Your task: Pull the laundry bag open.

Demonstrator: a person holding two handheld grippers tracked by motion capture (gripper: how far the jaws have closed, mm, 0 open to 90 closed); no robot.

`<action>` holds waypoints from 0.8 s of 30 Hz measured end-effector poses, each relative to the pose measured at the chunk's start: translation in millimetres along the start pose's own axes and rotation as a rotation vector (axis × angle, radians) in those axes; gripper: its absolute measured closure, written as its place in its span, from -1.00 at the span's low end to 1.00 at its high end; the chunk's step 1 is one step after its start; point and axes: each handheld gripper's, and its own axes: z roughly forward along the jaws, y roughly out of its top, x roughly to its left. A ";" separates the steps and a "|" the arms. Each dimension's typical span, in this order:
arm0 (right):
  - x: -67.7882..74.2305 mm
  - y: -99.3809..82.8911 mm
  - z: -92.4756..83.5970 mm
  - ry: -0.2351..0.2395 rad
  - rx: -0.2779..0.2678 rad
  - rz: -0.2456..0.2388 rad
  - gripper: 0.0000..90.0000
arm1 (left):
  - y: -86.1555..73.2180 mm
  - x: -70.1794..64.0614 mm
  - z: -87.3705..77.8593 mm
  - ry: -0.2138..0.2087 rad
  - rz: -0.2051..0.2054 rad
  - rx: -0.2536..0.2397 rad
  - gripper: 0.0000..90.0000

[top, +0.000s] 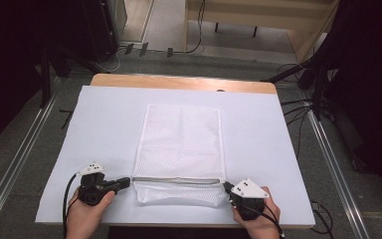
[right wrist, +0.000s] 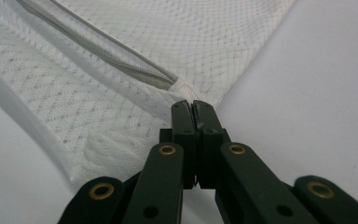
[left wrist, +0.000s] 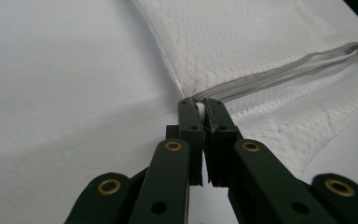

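A white mesh laundry bag [top: 179,149] lies flat on the white table cover [top: 104,129], at the centre of the high view, its long side running toward the top of the frame. A grey zipper [top: 176,179] crosses the bag near its lower end, below centre of the frame.

The left gripper [top: 124,182] sits at the lower left of the high view, held in the person's left hand [top: 87,211], its jaws pointing right toward the bag's left edge. In the left gripper view the jaws are closed together, with a small white piece pinched between the tips at the near end of the zipper [left wrist: 279,70]; whether this is the zipper pull or a tab of fabric cannot be told. The mesh bag [left wrist: 242,37] spreads across the upper right of that view.

The right gripper [top: 227,187] sits at the lower right of the high view, in the right hand [top: 256,219], jaws pointing left at the bag's right edge. In the right gripper view its jaws are closed on the white fabric corner [right wrist: 184,88] at the end of the zipper [right wrist: 102,51], upper centre of the frame.
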 end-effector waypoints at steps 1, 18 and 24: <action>-1.7 -0.3 0.3 0.024 -0.006 0.036 1.00 | 0.1 0.1 -0.5 -0.011 -0.001 -0.008 0.95; -28.2 -4.6 -7.3 0.091 -0.107 0.213 0.05 | 1.2 -15.2 1.0 0.033 0.107 -0.188 -0.10; -42.2 -6.9 -14.7 0.056 -0.131 0.235 -0.29 | 2.7 -15.5 -1.5 0.077 0.183 -0.242 -0.42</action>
